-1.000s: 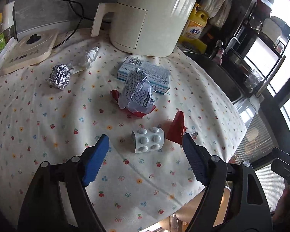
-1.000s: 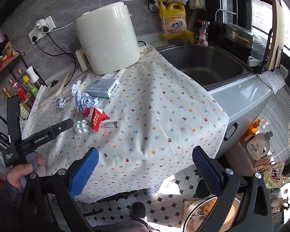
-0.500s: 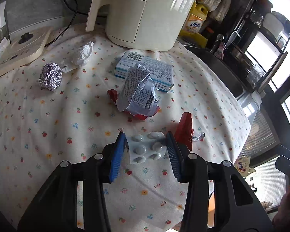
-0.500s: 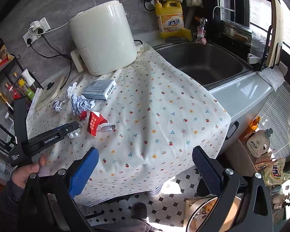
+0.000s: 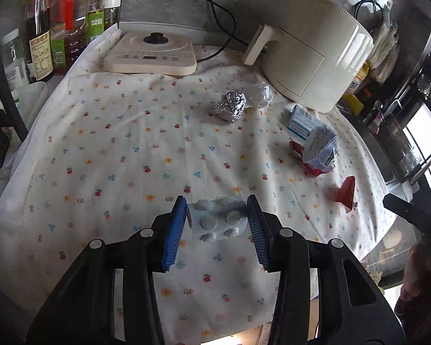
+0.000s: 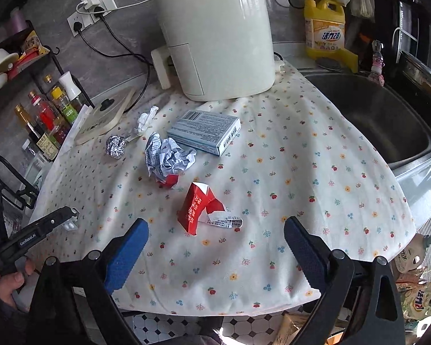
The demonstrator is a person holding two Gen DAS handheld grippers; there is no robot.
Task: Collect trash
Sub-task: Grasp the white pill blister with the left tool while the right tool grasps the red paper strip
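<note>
The yellow detergent bottle (image 6: 325, 33) reads "活力28"; the left hand-held gripper (image 6: 69, 221) bears "GenRoboLAI" along its black arm; the red carton (image 6: 196, 208) shows white Chinese characters, too small to read.

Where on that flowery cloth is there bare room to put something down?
The tablecloth lies bare between the blue box and the sink, and along its near edge. It is crowded around the crumpled paper, foil ball and red carton.
</note>
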